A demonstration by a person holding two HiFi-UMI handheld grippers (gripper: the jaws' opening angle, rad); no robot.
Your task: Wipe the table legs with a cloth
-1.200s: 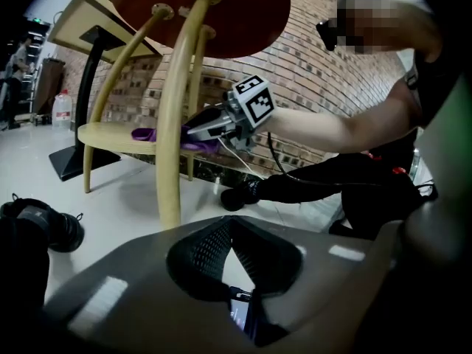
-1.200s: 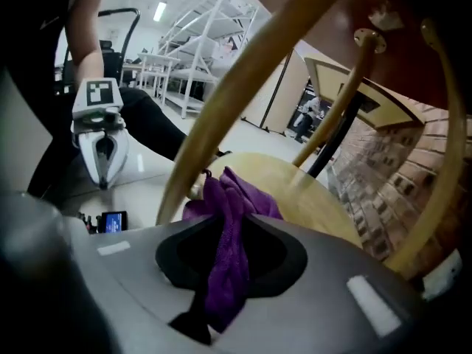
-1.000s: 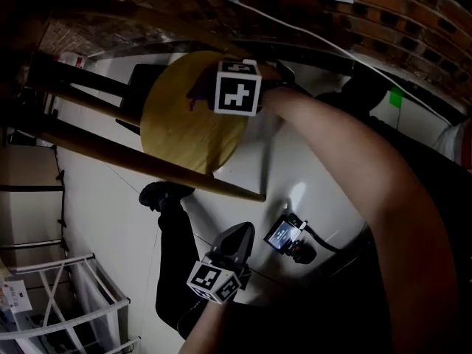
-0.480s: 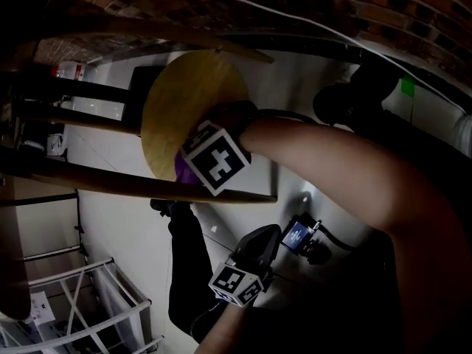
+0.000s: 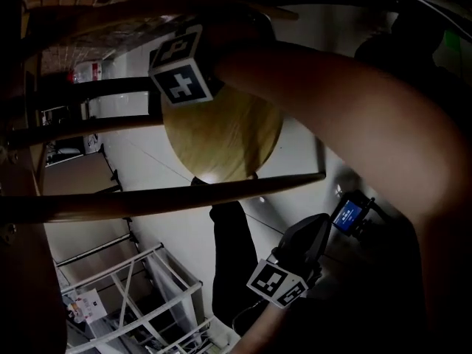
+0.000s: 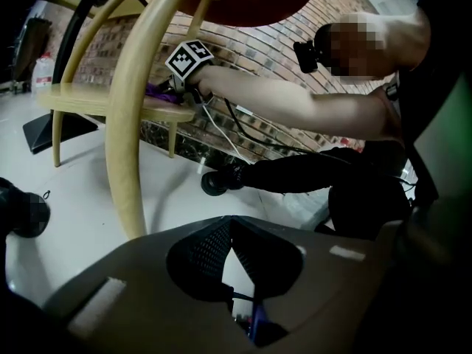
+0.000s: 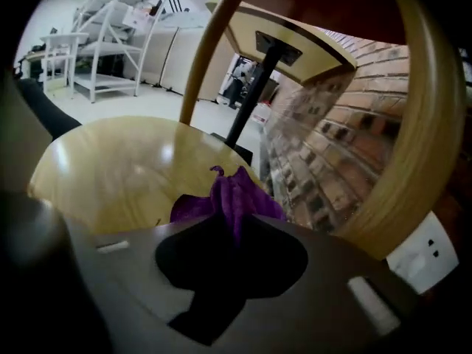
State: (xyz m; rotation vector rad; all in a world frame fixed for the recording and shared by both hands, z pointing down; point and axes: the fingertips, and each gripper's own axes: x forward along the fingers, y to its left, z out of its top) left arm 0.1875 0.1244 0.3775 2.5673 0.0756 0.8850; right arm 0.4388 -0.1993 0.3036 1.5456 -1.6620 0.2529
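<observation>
In the right gripper view, my right gripper (image 7: 232, 231) is shut on a purple cloth (image 7: 234, 194). It hangs over the round wooden lower shelf (image 7: 118, 168) of the table, close to a curved wooden leg (image 7: 417, 124) by the brick wall. A second leg (image 7: 210, 43) rises behind the shelf. From the left gripper view I see that gripper's marker cube (image 6: 188, 57), the cloth (image 6: 158, 91) on the shelf edge, and a nearer leg (image 6: 131, 109). My left gripper (image 6: 232, 231) is shut and empty, held low over the floor (image 5: 313, 234).
A brick wall (image 6: 243, 50) runs behind the table, with a wall socket (image 7: 426, 253). A small device with a blue screen (image 5: 348, 214) lies on the floor. A white shelving rack (image 5: 125, 293) and a black-pedestal table (image 7: 258, 57) stand further off.
My right gripper has carried the cloth from the front leg across the round shelf to the leg by the brick wall. The left gripper has stayed low and shut.
</observation>
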